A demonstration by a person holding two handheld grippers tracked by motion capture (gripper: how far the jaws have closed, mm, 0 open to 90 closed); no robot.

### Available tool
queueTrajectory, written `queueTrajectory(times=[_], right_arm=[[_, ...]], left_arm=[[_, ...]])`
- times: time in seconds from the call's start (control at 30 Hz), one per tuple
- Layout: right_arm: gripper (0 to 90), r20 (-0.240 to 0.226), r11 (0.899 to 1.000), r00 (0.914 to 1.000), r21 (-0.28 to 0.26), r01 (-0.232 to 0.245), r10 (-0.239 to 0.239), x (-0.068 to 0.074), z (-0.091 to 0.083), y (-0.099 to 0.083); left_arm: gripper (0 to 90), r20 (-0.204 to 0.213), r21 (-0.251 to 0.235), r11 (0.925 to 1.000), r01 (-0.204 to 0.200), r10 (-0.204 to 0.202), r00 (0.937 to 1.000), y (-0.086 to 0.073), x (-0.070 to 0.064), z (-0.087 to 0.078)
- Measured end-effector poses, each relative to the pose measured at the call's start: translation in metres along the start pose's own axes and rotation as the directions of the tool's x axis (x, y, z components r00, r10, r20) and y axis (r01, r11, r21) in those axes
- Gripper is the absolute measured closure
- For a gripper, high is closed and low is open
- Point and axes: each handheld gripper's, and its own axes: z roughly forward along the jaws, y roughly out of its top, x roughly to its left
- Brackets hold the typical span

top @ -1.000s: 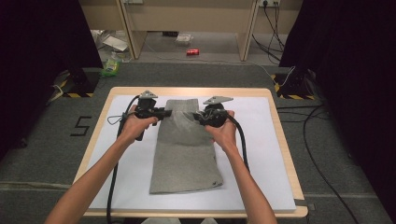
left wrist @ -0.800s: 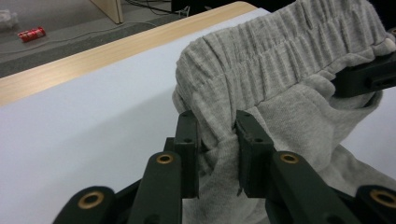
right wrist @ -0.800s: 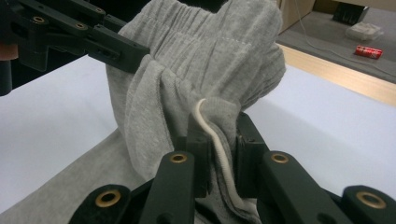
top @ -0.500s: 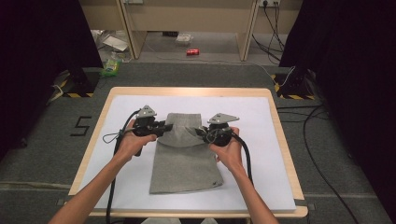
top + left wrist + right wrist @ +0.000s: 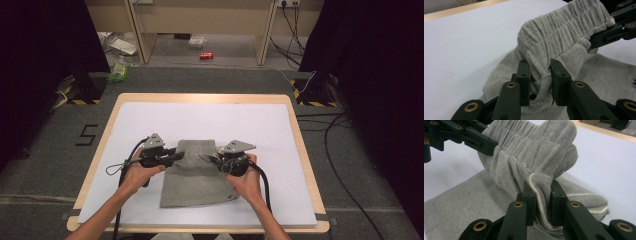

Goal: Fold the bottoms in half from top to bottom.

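A grey pair of shorts (image 5: 192, 182) lies on the white sheet, its elastic waistband (image 5: 196, 147) lifted and folded back toward the person. My left gripper (image 5: 175, 157) is shut on the waistband's left corner (image 5: 539, 66). My right gripper (image 5: 212, 159) is shut on the waistband's right corner (image 5: 541, 187), where a cream drawstring (image 5: 537, 197) runs between the jaws. Each gripper view shows the other gripper's black jaws clamped on the far end of the waistband.
The white sheet (image 5: 260, 130) covers a wooden table (image 5: 200, 98) with bare room behind and beside the shorts. On the floor beyond lie a red can (image 5: 206, 55), a green packet (image 5: 119, 70) and cables (image 5: 320, 90).
Both grippers have pulled the waistband toward the person and down, folding the upper part of the shorts over the lower part. The hands have drawn back with them.
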Motion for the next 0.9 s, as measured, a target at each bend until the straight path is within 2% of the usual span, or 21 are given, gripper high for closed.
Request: queueTrajectory(times=[0.1, 0.17, 0.3, 0.47, 0.63, 0.77, 0.9], right_arm=[[75.4, 0.002, 1.000, 1.0000, 0.016, 0.009, -0.009, 0.005, 0.000, -0.007], [67.5, -0.008, 0.999, 0.9999, 0.038, 0.013, -0.013, 0.008, 0.000, -0.011], [62.4, -0.020, 0.998, 0.9993, 0.055, 0.032, -0.031, 0.012, -0.004, -0.017], [56.3, -0.034, 0.999, 0.9991, 0.032, 0.026, -0.025, 0.015, -0.015, -0.017], [53.7, -0.045, 1.000, 0.9989, -0.024, 0.009, -0.010, 0.015, -0.036, -0.008], [53.6, -0.013, 0.998, 0.9999, -0.065, -0.001, 0.000, 0.011, -0.050, 0.004], [54.0, 0.024, 0.999, 0.9994, -0.043, -0.025, 0.027, 0.004, -0.042, 0.010]], left_arm=[[70.6, -0.005, -0.003, 1.0000, -0.008, 0.008, 1.0000, -0.011, -0.005, 0.000], [69.9, 0.002, -0.005, 1.0000, -0.003, 0.003, 1.0000, -0.019, -0.008, 0.000], [69.1, 0.017, -0.003, 0.9999, 0.012, -0.012, 0.9998, -0.031, -0.010, 0.000], [67.3, 0.038, -0.010, 0.9999, 0.012, -0.012, 0.9992, -0.038, -0.011, -0.003], [63.6, 0.062, -0.005, 1.0000, -0.002, 0.002, 0.9981, -0.045, -0.019, -0.007], [61.1, 0.092, 0.002, 1.0000, -0.003, 0.002, 0.9957, -0.050, -0.024, -0.013], [58.5, 0.105, 0.015, 0.9997, -0.018, 0.017, 0.9944, -0.051, -0.029, -0.019]])
